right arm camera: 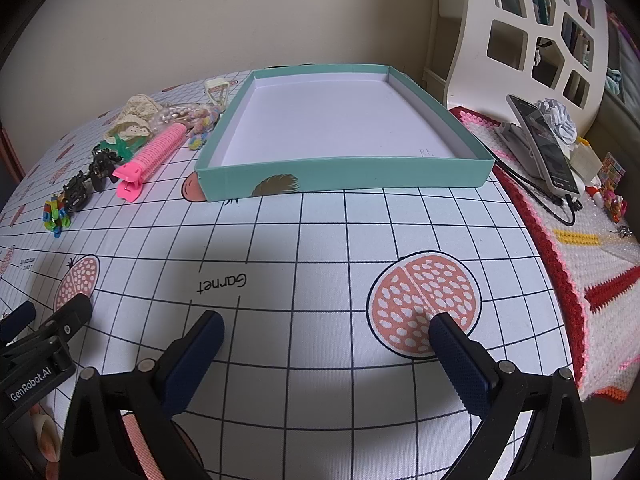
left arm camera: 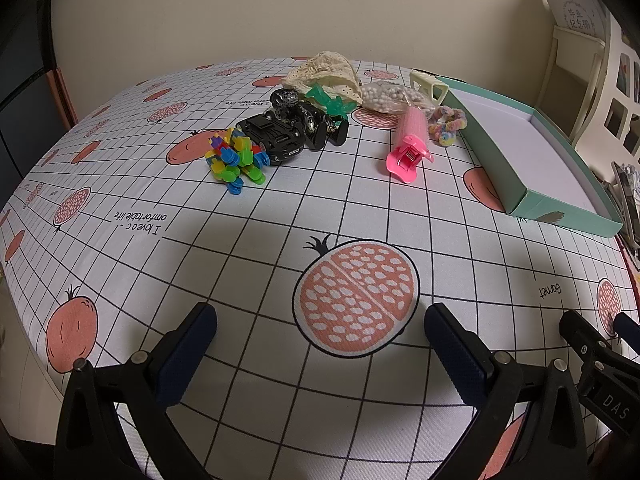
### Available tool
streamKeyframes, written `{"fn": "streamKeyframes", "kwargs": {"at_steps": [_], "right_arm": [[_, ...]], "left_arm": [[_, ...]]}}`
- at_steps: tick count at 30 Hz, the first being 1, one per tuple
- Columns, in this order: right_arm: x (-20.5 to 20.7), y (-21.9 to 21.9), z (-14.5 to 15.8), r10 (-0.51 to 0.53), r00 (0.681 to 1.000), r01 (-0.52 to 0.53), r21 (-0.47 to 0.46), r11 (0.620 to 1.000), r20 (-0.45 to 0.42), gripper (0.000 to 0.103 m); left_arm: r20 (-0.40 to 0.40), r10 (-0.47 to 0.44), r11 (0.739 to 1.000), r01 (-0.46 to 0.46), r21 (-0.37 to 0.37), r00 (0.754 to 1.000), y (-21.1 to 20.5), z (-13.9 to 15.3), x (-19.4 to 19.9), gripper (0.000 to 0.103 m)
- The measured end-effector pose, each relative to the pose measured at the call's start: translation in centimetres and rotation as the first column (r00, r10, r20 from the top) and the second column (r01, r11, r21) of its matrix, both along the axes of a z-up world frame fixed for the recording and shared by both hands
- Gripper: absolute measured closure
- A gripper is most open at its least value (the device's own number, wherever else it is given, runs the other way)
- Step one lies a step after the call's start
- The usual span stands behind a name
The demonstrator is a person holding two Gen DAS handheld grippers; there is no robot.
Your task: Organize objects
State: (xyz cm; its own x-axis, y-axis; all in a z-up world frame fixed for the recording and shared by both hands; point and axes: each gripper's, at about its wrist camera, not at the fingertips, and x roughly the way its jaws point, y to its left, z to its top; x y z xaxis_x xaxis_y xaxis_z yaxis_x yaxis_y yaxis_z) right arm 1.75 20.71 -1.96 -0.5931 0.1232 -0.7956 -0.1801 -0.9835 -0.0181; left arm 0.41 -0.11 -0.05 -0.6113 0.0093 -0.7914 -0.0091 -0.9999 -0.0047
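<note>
Since the teal box (right arm camera: 344, 178) sits empty on the gridded tablecloth (left arm camera: 280, 216), I judge the sorting not yet begun: every item lies in a cluster just left of the box. Largest to smallest, there are the lace cloth (left arm camera: 324, 74), bead bag (left arm camera: 390, 98), black toy car (left arm camera: 276, 138), pink hair roller clip (left arm camera: 410, 140), block toy (left arm camera: 236, 160) and pastel scrunchie (left arm camera: 448, 122). Both the left gripper (left arm camera: 320, 328) and right gripper (right arm camera: 326, 334) hover low over bare cloth, jaws wide, holding nothing.
</note>
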Motion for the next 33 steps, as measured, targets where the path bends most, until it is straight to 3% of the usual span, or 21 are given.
{"fn": "streamKeyframes", "kwargs": {"at_steps": [21, 25, 33], "right_arm": [[0.0, 0.0, 0.2, 0.004, 1.000, -0.004, -0.004, 1.000, -0.003, 0.000], [0.1, 0.0, 1.4, 0.011, 0.999, -0.012, -0.026, 1.000, -0.039, 0.000], [-1.6, -1.2, 5.4, 0.071, 0.995, -0.073, -0.028, 0.997, -0.072, 0.000]], "left_arm": [[0.006, -0.007, 1.000, 0.007, 0.012, 1.000, -0.1, 0.1, 0.0, 0.000], [0.019, -0.022, 0.998, 0.021, 0.066, 1.000, -0.4, 0.6, -0.1, 0.000], [0.041, 0.015, 0.997, -0.018, 0.075, 0.999, -1.2, 3.8, -2.4, 0.000]]}}
